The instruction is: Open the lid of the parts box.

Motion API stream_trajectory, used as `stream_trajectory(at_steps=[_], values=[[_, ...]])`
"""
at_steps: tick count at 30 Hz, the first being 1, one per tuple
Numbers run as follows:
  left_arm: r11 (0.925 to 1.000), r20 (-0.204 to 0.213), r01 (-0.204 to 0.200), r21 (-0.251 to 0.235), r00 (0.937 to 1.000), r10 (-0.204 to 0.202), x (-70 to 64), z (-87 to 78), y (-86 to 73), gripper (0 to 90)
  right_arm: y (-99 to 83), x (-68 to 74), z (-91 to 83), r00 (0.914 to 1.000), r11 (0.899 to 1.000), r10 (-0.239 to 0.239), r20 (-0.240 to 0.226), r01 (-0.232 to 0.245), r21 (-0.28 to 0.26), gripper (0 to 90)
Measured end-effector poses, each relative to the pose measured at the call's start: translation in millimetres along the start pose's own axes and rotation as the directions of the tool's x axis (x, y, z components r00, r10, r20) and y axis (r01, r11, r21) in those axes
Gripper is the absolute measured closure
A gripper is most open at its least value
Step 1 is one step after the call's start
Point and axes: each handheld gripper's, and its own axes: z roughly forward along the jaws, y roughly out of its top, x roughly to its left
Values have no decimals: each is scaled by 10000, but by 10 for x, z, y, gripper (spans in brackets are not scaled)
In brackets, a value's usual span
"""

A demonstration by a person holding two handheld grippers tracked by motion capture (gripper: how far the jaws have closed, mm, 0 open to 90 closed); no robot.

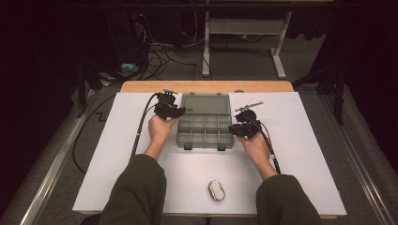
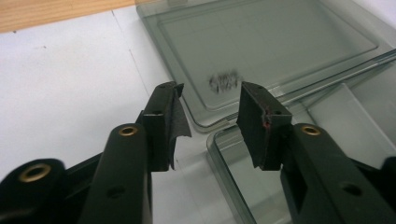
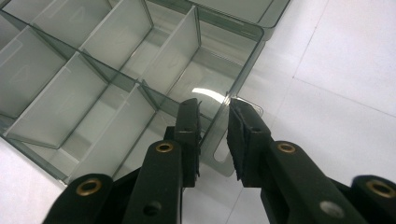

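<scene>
A small white-and-grey oval object (image 1: 216, 190) lies near the front edge of the white table (image 1: 300, 154), untouched and well apart from both hands.

Risk, judged from this frame: the right gripper (image 3: 215, 135) straddles the thin side wall of the compartment box (image 1: 205, 130), jaws narrowly apart and not yet closed on it. A squeeze on so thin a translucent wall could slip off, or a pull could drag or tip the light, apparently empty box across the smooth sheet. The left gripper (image 2: 209, 116) hangs with jaws wide apart, holding nothing, above the corner where the box meets its lid (image 2: 266, 44); with no hold there, the box is not steadied.

Pose: both forearms enter from the near edge, sleeves in olive. The right hand (image 1: 256, 145) sits at the box's right side, gripper angled inward and down. The left hand (image 1: 161, 127) is placed farther forward at the box's left rear corner.

The lid lies flat, hinged open behind the tray, mid-table.
</scene>
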Motion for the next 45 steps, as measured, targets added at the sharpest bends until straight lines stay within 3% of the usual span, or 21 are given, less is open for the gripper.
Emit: stream_trajectory(at_steps=[9,12,21,24,28,31,45], values=[[9990,-12,-414,158,9991,415,-9,-150,-19,487,0,2,-1,10000,10000,7,0,-7,4,746],[9992,242,-405,54,9989,403,-1,-199,-37,469,-3,7,-1,10000,10000,-44,38,44,-19,745],[9976,441,-682,-134,9967,687,-14,-345,-86,456,-7,14,0,9999,9999,-114,93,115,-53,743],[9976,662,-680,-154,9954,689,-19,-393,-112,443,-17,26,2,9991,9992,-368,202,371,-162,736],[9968,760,-760,-228,9941,775,-29,-450,-166,438,-25,38,-5,9990,9988,-428,84,430,-233,674],[9964,827,-803,-257,9932,822,-27,-509,-209,436,-41,38,-34,9993,9985,-370,37,371,-414,619],[9938,943,-1037,-390,9898,1070,-26,-686,-443,423,-244,-92,-344,9984,9876,-532,-188,499,-1491,532]])
